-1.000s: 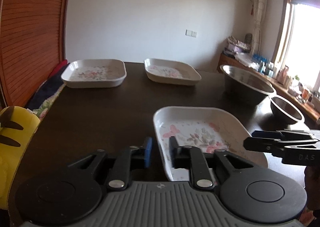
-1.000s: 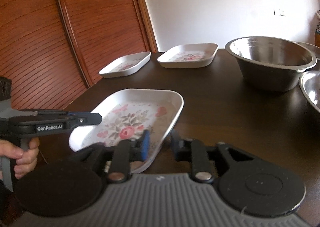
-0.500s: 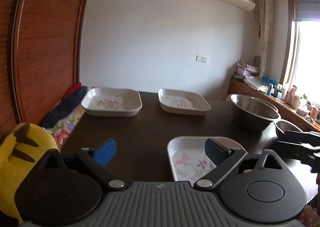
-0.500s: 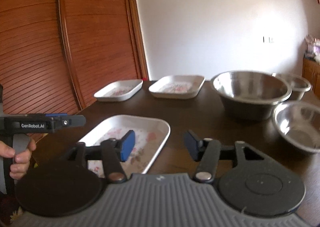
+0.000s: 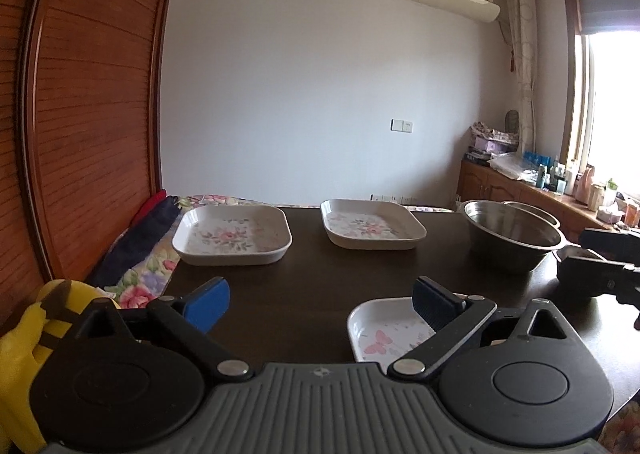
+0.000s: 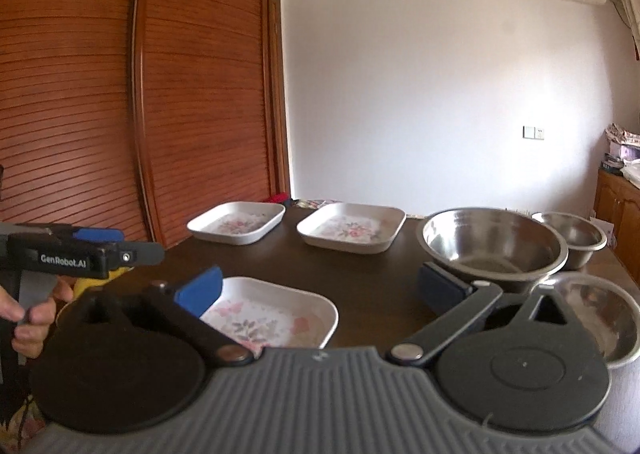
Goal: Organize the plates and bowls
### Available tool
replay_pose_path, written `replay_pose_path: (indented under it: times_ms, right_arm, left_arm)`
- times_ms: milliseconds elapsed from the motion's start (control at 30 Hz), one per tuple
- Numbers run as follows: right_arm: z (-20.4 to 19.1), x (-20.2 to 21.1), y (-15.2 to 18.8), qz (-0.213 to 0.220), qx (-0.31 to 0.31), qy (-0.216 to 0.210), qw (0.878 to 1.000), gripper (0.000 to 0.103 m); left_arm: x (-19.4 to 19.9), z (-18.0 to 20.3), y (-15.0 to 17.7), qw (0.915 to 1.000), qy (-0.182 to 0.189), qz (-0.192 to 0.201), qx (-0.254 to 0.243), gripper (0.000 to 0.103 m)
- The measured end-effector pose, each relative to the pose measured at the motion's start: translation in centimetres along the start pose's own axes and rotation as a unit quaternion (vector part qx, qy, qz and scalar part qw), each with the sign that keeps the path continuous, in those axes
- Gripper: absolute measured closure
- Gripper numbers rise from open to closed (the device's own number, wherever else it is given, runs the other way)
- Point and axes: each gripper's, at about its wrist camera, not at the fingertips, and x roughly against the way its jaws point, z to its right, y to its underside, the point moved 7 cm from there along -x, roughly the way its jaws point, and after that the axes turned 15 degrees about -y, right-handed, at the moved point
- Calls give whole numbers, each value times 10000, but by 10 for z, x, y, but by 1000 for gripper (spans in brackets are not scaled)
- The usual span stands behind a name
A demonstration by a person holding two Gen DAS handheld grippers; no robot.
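Note:
A white floral plate (image 5: 380,334) (image 6: 276,314) lies flat on the dark table (image 5: 300,286), just ahead of both grippers. My left gripper (image 5: 322,304) stands open above the plate's left end, with nothing between its blue pads. My right gripper (image 6: 320,289) hangs over the plate's right end; its jaws are opening and hold nothing. Two more floral plates (image 5: 232,234) (image 5: 372,224) sit side by side at the table's far end. A large steel bowl (image 6: 492,246), a small one (image 6: 572,234) behind it and a third (image 6: 600,314) nearer stand on the right.
A yellow plush toy (image 5: 24,354) sits at the table's near left corner. Dark garments on a floral cloth (image 5: 148,250) lie along the left side. Slatted wooden doors (image 6: 120,94) close off the left. A cluttered sideboard (image 5: 560,182) runs under the window.
Both grippers let go of the near plate's rim and opened wide. Both rose and tipped up, so more of the room shows. The plate stays on the table.

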Motion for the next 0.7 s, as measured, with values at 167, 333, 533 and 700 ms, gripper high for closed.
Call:
replay_pose_path:
  times_ms: [167, 333, 533, 700]
  right_arm:
    - [-2, -14, -12, -56, 42, -174, 9998, 0]
    - [0, -37, -25, -131, 35, -389, 9992, 0]
    - [2, -78, -45, -406, 44, -744, 9964, 1]
    - [-1, -122, -55, -815, 133, -1060, 9909, 20]
  left_arm:
    - [-16, -5, -13, 9997, -44, -101, -238, 0]
    - [-39, -14, -27, 9988, -40, -196, -444, 0]
    - [-76, -32, -38, 9980, -49, -393, -491, 0]
    - [-111, -46, -46, 9970, -77, -533, -548, 6]
